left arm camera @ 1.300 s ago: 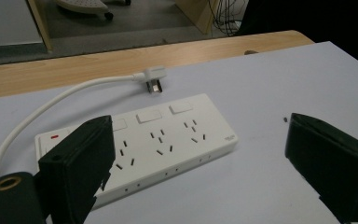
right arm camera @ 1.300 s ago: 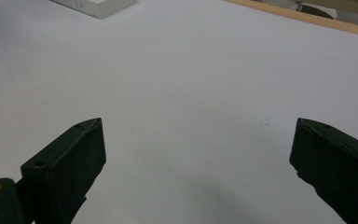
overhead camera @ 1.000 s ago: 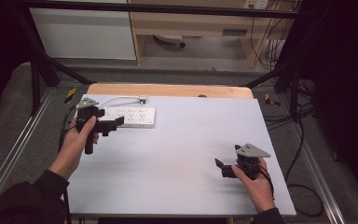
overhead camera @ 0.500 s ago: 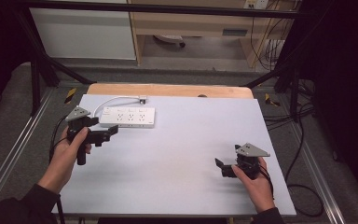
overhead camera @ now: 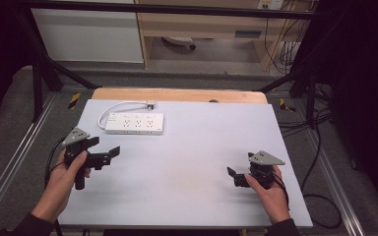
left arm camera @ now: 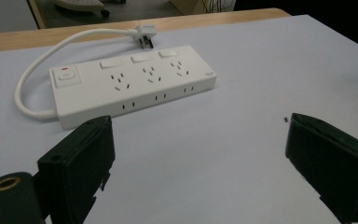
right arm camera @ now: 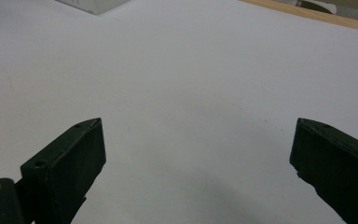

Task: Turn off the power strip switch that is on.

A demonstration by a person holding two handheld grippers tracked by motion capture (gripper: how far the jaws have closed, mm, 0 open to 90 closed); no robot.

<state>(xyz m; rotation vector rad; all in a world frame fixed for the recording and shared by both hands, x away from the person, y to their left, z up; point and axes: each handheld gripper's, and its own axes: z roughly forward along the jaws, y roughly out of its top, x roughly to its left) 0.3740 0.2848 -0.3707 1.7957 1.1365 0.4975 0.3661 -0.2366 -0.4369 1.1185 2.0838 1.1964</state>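
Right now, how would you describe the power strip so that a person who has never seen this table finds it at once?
Look at the white table, toward its far left part. There the power strip lies flat: a long white block with three socket groups in a row. Its short white cable loops round to a plug lying beside it, unplugged.

Both hands bare, dark sleeves at the wrists. Left black two-jaw gripper point(overhead camera: 104, 155): pistol-style grip, grey three-cornered top plate, thin black cable looping off its left. Right black two-jaw gripper point(overhead camera: 235, 176): same plate, black cable over the wrist. Jaws are blocky black slabs with small holes; brass-ringed bore at lower left.
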